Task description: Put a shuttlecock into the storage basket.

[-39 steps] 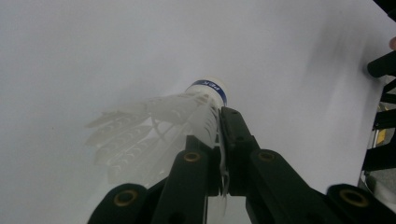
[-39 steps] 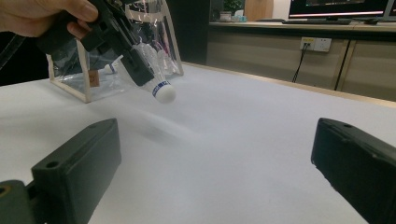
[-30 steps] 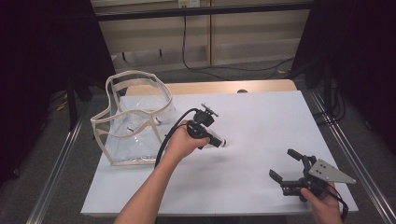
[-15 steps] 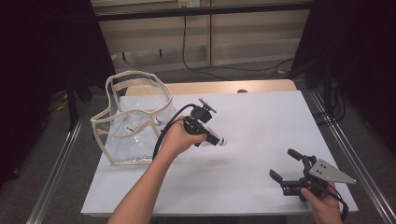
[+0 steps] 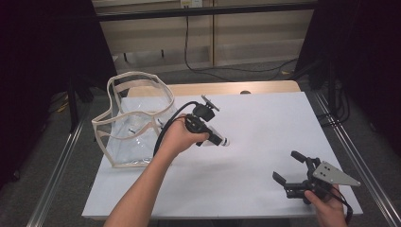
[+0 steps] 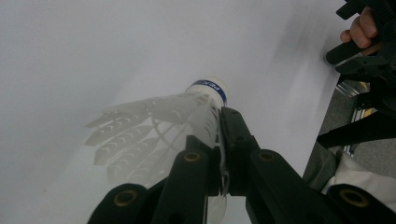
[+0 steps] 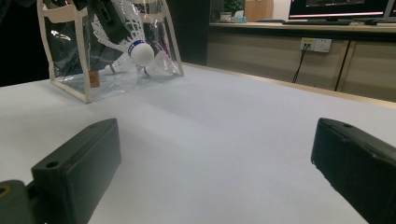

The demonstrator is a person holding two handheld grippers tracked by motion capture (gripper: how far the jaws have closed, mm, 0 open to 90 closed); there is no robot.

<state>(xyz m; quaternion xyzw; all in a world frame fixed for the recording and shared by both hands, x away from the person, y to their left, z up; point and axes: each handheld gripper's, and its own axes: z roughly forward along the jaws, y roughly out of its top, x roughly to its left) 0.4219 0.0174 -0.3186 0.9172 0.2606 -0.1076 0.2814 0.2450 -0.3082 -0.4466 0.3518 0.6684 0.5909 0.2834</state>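
A white feather shuttlecock (image 6: 159, 121) with a blue-banded cork tip hangs just above the white table (image 5: 265, 127), seen small in the high view as the shuttlecock (image 5: 225, 141). My left gripper (image 5: 218, 139) is shut on its feather skirt; in the left gripper view the black jaws of this gripper (image 6: 218, 135) pinch the feathers near the cork. My right gripper (image 5: 289, 168) rests at the front right with its jaws wide apart and nothing between them; its own camera sees the right gripper (image 7: 215, 168) facing the held shuttlecock (image 7: 135, 50) across the table.
A clear bag with beige trim (image 5: 135, 118) stands open at the table's left edge; through the clear bag (image 7: 84, 60) two shuttlecocks (image 7: 116, 69) show lying inside. A wooden strip (image 5: 213, 88) runs along the table's far edge. Metal rails (image 5: 61, 165) flank the table.
My left hand has lifted the shuttlecock a little off the table. The right gripper has stayed where it was.
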